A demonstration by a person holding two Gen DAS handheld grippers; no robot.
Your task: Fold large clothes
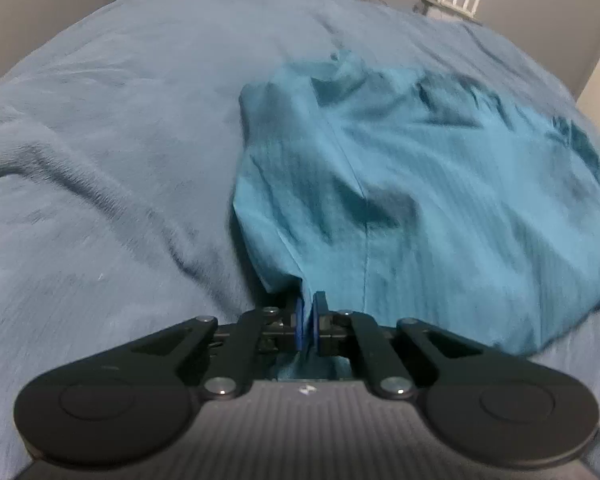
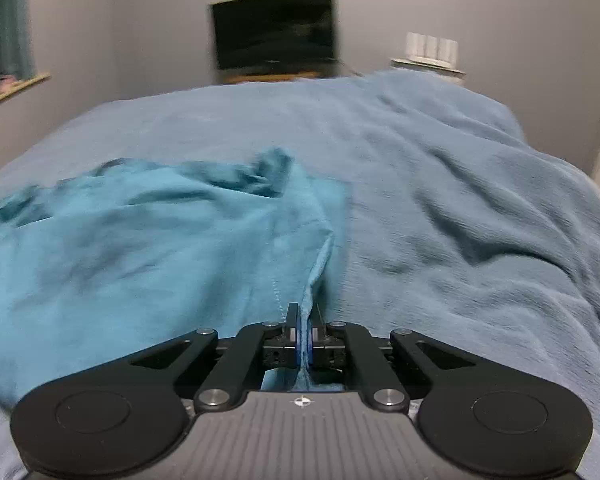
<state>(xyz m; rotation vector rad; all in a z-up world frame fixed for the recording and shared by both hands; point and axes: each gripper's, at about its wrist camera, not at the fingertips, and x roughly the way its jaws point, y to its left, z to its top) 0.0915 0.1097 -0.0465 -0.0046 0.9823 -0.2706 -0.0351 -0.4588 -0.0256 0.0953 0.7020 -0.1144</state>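
A teal garment (image 1: 420, 184) lies crumpled on a blue-grey blanket (image 1: 100, 140) on a bed. My left gripper (image 1: 309, 312) is shut on the garment's near left edge, cloth pinched between its blue pads. In the right wrist view the same garment (image 2: 140, 240) spreads to the left, and my right gripper (image 2: 305, 328) is shut on its near right edge, a fold of cloth running up from the jaws. Both held edges are lifted slightly off the blanket.
The blanket (image 2: 460, 220) is rumpled with ridges. A dark TV (image 2: 274, 30) stands beyond the bed's far end. A white router (image 2: 430, 50) sits at the back right, and a shelf (image 2: 12, 84) is on the left wall.
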